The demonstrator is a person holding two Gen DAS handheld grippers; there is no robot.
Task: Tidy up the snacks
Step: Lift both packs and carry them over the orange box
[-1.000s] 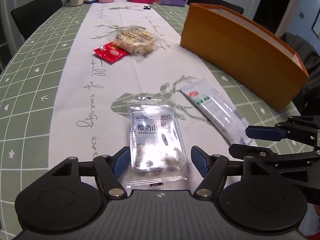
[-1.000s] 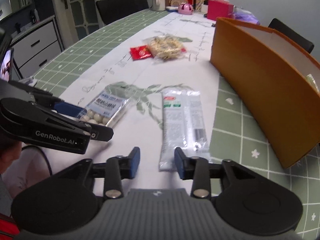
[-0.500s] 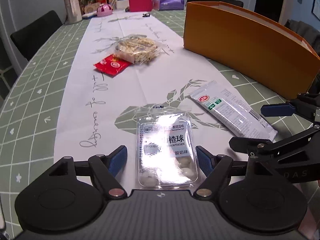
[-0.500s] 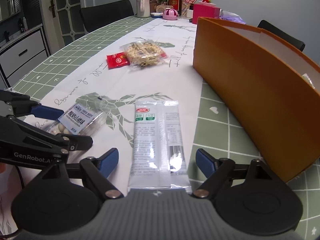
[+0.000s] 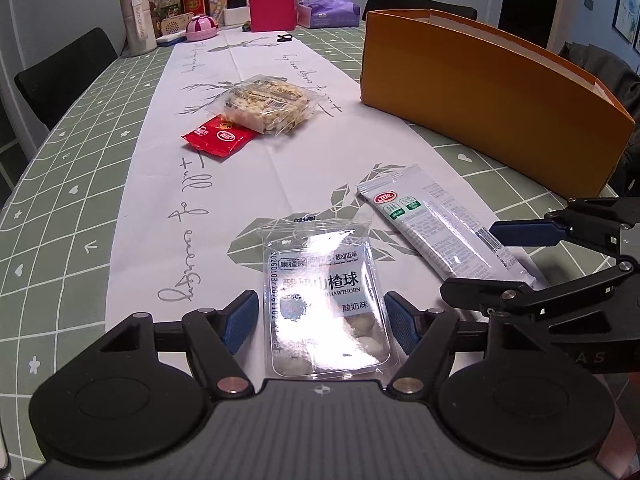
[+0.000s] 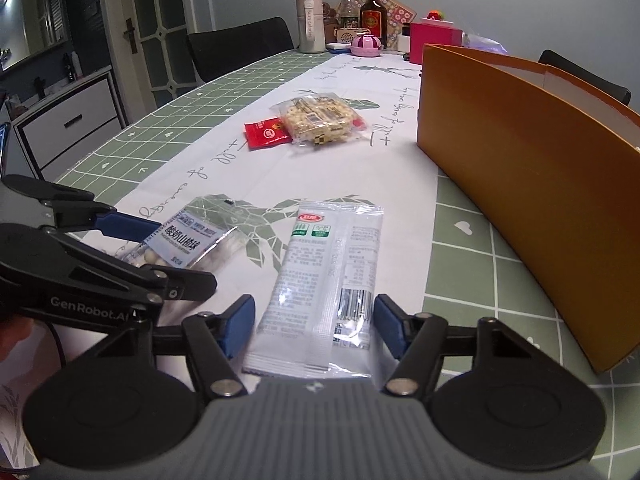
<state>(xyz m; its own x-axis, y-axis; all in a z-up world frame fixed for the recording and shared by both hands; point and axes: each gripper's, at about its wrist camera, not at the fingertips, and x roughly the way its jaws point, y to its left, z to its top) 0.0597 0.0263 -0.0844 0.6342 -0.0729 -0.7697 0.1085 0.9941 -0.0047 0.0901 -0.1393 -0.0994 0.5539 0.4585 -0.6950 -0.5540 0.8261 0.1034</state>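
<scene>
Each gripper wore black linkage arms with silver pivot screws and blue finger pads (image 5: 240,322) — the left gripper (image 6: 132,252) carried white "GenRobot.AI" lettering — above a ribbed grey housing (image 6: 316,424).

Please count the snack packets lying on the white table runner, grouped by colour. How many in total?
Clear packets: 2, the yogurt hawthorn ball tray pack and the puffed-grain cake bag
White long sachet: 1
Red flat sachet: 1
Total: 4
</scene>
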